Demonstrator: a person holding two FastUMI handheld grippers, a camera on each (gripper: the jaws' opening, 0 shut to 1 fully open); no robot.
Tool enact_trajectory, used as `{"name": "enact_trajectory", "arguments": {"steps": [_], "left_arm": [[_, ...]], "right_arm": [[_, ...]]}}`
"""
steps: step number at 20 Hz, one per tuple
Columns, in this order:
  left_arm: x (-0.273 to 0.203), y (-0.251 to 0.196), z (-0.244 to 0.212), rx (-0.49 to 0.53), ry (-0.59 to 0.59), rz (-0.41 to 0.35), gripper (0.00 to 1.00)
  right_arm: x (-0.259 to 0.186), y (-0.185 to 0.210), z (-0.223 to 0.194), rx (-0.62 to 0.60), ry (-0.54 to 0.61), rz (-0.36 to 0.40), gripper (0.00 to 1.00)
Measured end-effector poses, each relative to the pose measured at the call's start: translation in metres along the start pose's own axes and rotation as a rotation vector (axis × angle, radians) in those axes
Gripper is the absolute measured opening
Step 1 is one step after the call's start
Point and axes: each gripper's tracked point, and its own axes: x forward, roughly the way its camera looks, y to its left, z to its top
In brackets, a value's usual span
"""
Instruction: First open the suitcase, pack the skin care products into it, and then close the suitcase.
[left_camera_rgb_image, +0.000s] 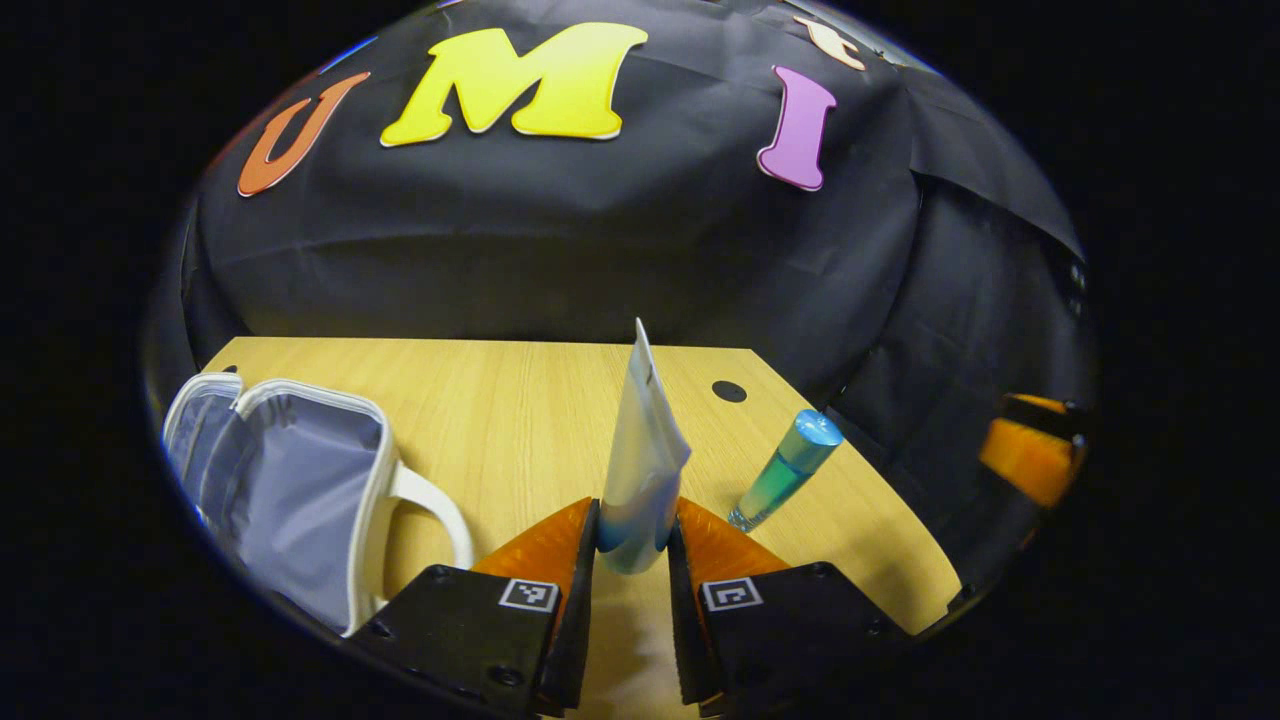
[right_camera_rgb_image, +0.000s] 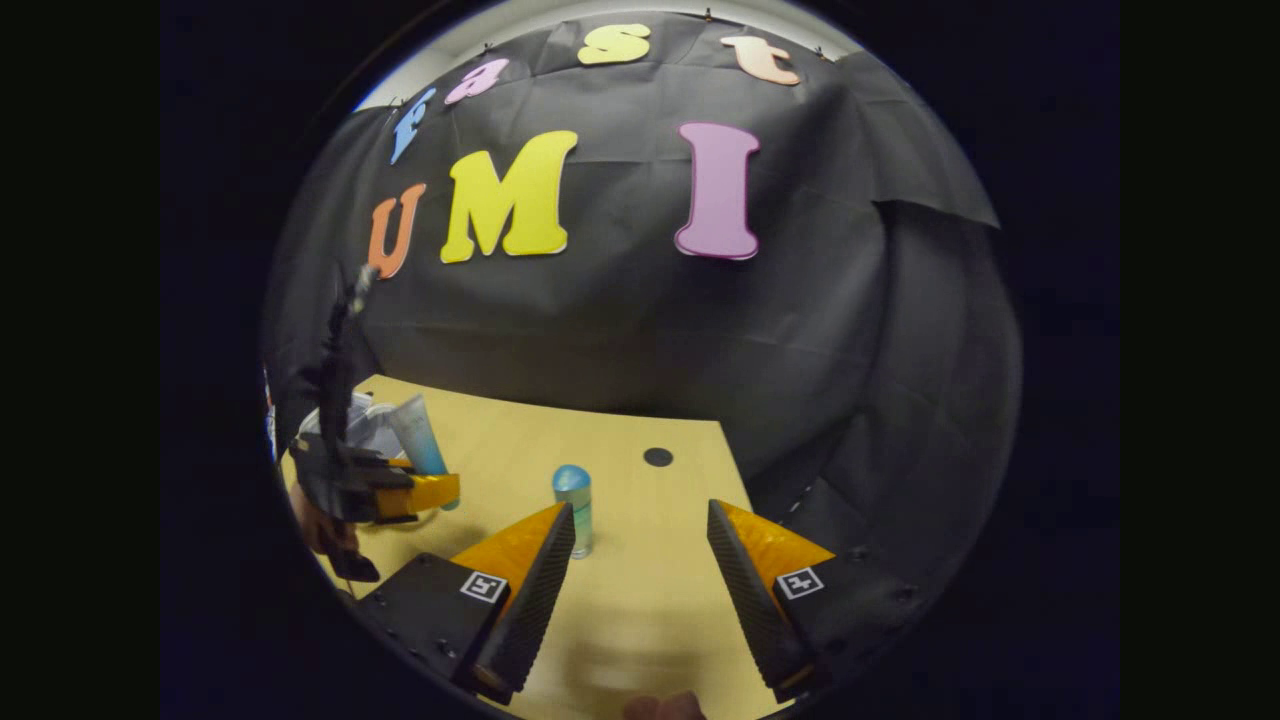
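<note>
Suitcase (left_camera_rgb_image: 290, 480) cut off at the lower left edge of the left gripper view, lid open, pale lining showing; small and partly hidden behind the far gripper in the right gripper view. Left gripper (left_camera_rgb_image: 634, 535) clamped on the capped end of a pale tube (left_camera_rgb_image: 645, 450), both fingers pressing it, crimped end pointing up, above the wooden table (left_camera_rgb_image: 520, 410). Teal bottle (left_camera_rgb_image: 790, 468) standing right of those fingers, apart from them. Right gripper (right_camera_rgb_image: 640, 530) spread wide, holding nothing, the teal bottle just beyond its left finger.
</note>
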Motion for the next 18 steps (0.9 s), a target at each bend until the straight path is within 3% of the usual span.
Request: {"name": "enact_trajectory", "arguments": {"steps": [6,13,15,16,18], "left_arm": [[-0.079,0.031,0.025,-0.041,-0.025,0.080,0.38],[-0.129,0.069,0.017,-0.135,0.005,0.179,0.38],[-0.139,0.085,0.012,-0.150,0.013,0.216,0.38],[-0.144,0.094,0.010,-0.159,0.015,0.232,0.38],[-0.152,0.108,0.005,-0.179,0.020,0.261,0.38]], "right_arm": [[0.073,0.031,-0.066,0.099,0.129,0.081,0.79],[0.137,0.046,-0.085,0.134,0.169,0.072,0.79],[0.145,0.047,-0.090,0.148,0.184,0.066,0.71],[0.147,0.047,-0.090,0.148,0.185,0.066,0.60],[0.150,0.048,-0.088,0.137,0.175,0.066,0.58]]}}
